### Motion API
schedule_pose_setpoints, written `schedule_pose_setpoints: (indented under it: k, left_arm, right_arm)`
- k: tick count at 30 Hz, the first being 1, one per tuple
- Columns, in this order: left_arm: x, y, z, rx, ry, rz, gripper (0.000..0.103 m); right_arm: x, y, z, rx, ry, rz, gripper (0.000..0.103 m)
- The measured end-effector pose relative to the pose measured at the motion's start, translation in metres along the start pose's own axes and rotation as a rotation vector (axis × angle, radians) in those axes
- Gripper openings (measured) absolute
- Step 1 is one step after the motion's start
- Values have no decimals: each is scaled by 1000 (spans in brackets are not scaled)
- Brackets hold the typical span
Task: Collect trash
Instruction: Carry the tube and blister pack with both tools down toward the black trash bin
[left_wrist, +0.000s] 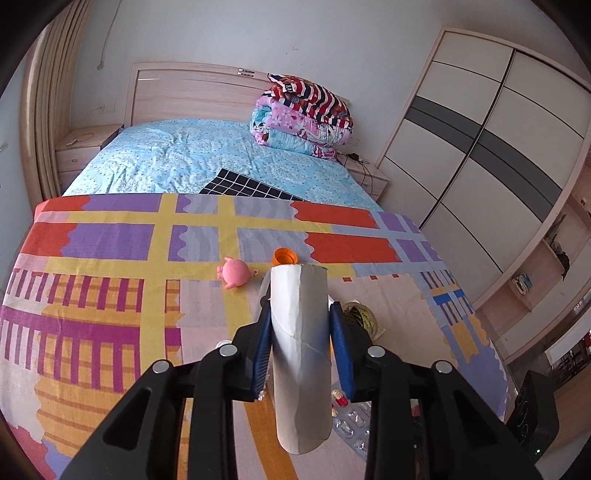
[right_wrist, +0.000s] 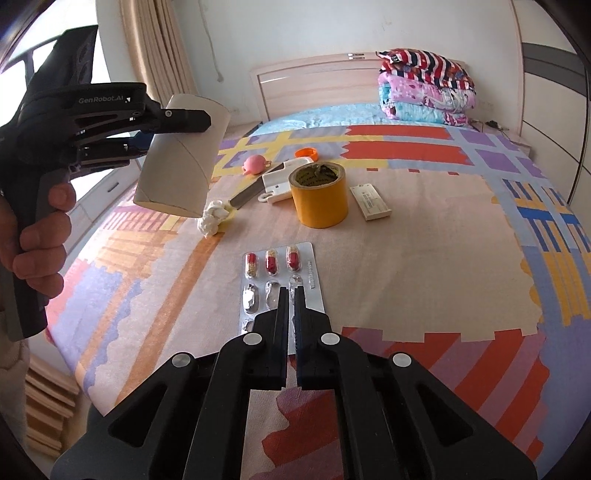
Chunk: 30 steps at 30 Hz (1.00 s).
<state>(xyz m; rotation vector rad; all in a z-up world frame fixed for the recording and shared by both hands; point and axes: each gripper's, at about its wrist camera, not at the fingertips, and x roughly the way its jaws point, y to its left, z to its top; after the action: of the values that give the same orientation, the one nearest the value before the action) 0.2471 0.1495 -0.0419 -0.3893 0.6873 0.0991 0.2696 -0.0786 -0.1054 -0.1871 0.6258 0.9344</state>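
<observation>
My left gripper (left_wrist: 301, 314) is shut on a grey cardboard tube (left_wrist: 301, 354) and holds it above the bed; the tube also shows in the right wrist view (right_wrist: 181, 166), with the left gripper (right_wrist: 177, 120) at upper left. My right gripper (right_wrist: 291, 291) is shut, its tips over a silver pill blister pack (right_wrist: 277, 273) with three red capsules; whether it grips the pack I cannot tell. A crumpled white paper wad (right_wrist: 212, 218) lies left of it. The blister pack shows partly under the tube (left_wrist: 351, 421).
On the patterned blanket (right_wrist: 424, 229) lie a yellow tape roll (right_wrist: 319, 194), a knife with white sheath (right_wrist: 266, 182), a small white box (right_wrist: 369, 203), an orange cap (right_wrist: 306, 153) and a pink toy (right_wrist: 255, 164). Folded quilts (right_wrist: 424, 88) sit by the headboard. A wardrobe (left_wrist: 480, 140) stands right.
</observation>
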Motion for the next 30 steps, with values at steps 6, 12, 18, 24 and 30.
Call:
schedule_pose_setpoints:
  k: [6, 12, 18, 24, 30]
  left_arm:
    - [-21, -1, -11, 6, -14, -8, 29]
    - [-36, 0, -28, 11, -19, -8, 29]
    - [-42, -1, -39, 16, -18, -11, 29]
    - [-43, -2, -48, 14, -12, -13, 29]
    - [-48, -3, -56, 18, -11, -11, 29]
  right_arm:
    - [3, 12, -2, -48, 11, 9, 45]
    - [10, 18, -11, -94, 38, -40, 52]
    - [13, 18, -13, -126, 42, -75, 53]
    - [14, 20, -16, -166, 29, -100, 53]
    - [9, 17, -19, -155, 21, -74, 51]
